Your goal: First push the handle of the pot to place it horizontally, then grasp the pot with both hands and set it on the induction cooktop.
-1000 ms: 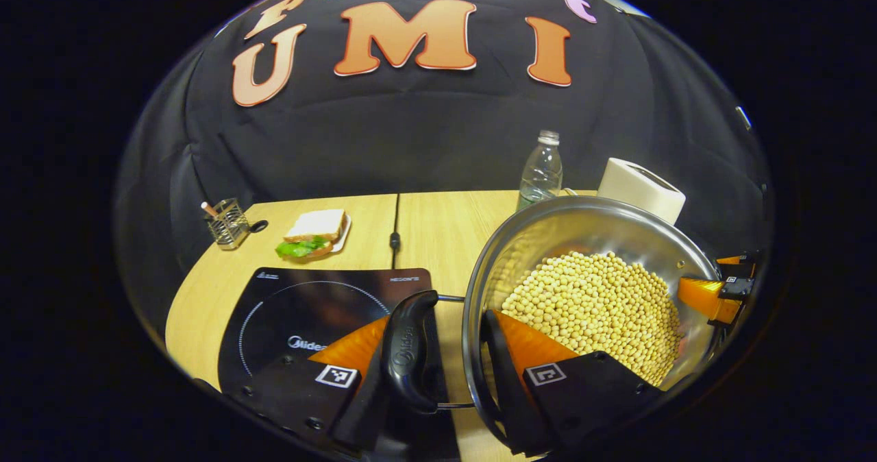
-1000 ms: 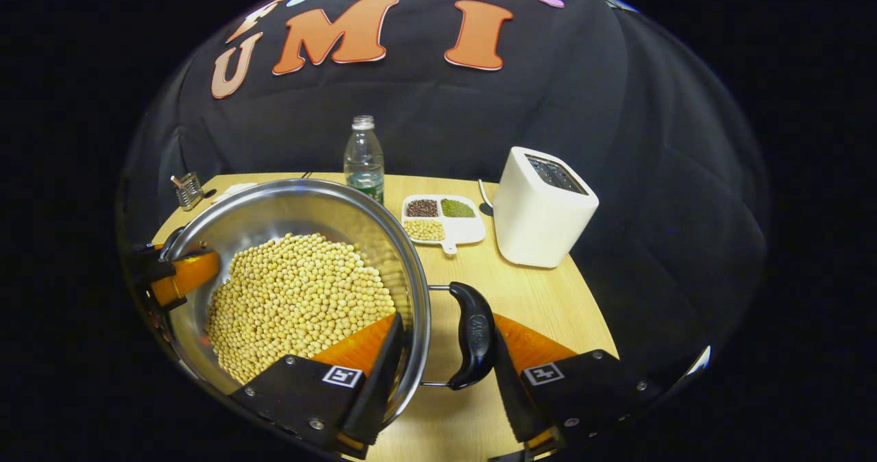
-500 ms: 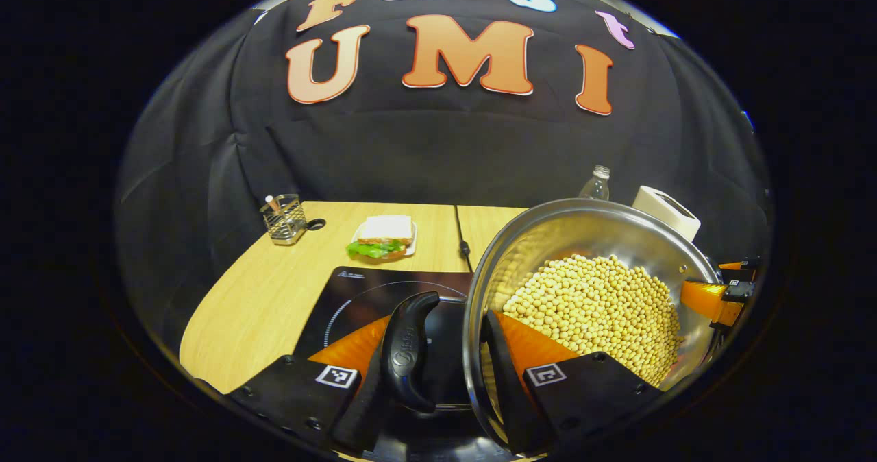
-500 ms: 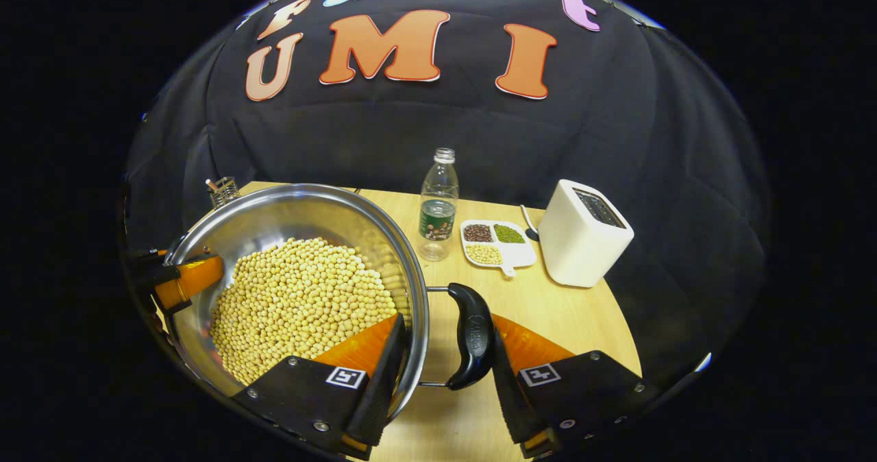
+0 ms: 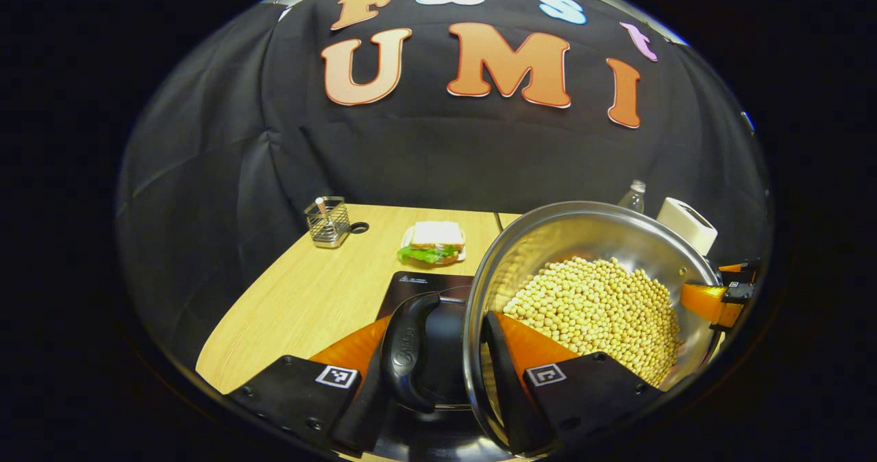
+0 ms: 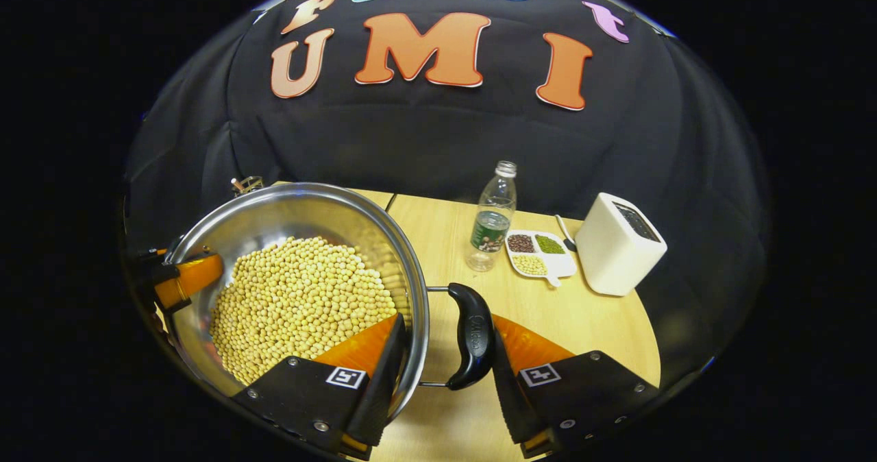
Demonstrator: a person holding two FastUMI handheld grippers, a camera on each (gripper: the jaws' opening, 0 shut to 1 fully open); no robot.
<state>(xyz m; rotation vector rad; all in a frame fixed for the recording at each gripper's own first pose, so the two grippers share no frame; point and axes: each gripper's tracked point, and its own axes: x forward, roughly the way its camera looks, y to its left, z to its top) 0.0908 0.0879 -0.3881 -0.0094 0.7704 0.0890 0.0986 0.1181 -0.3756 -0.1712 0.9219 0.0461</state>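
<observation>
While the pot [image 5: 596, 242], filled with pale beans [image 5: 596, 311], is held above the induction cooktop [image 5: 428, 285], its black side handle and rim are clamped between the fingers of the left tongs [image 5: 438, 373]. To the left of these tongs, a wire holder [image 5: 327, 221] and a sandwich [image 5: 434, 242] are seen on the surface [image 5: 308, 304]. The opposite handle and rim are gripped by the right tongs [image 6: 445, 373]; beyond them, to the right, a bottle [image 6: 492, 219], a divided dish [image 6: 540, 253] and a white toaster [image 6: 620, 253] are seen.
</observation>
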